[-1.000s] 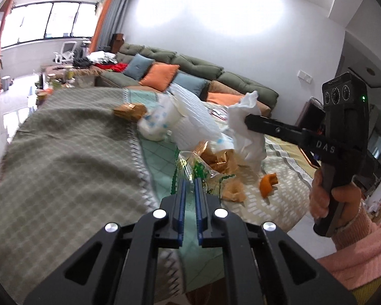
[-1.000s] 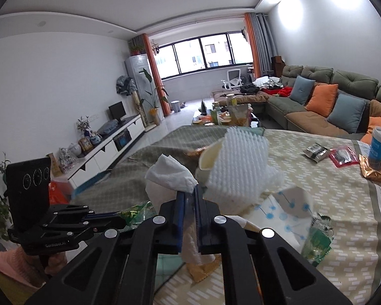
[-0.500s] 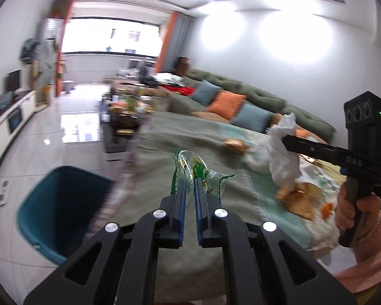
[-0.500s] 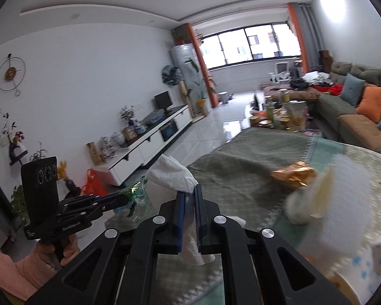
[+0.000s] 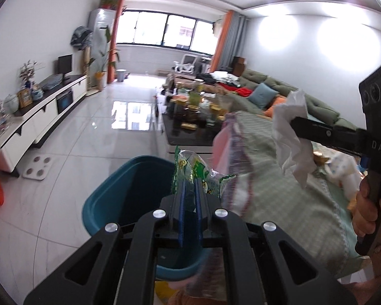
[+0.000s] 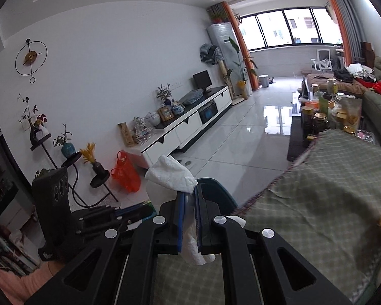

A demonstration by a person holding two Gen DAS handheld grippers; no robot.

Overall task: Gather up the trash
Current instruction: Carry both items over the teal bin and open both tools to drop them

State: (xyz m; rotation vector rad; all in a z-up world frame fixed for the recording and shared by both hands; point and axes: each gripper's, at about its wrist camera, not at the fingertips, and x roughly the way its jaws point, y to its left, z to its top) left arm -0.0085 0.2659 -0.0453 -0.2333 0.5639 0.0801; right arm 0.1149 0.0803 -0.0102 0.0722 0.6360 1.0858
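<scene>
Trash in both grips: a crinkly clear-and-green plastic snack wrapper is pinched between the blue-padded fingers of the left gripper, held over the open mouth of the teal plastic bin on the glossy white tiled floor. The right gripper is clamped on a crumpled white paper tissue; its black body reads "DAS". The green checked tablecloth edge hangs just beside the bin.

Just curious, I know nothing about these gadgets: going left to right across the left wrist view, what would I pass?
White TV cabinet → teal trash bin → green snack wrapper → white tissue → right gripper.
</scene>
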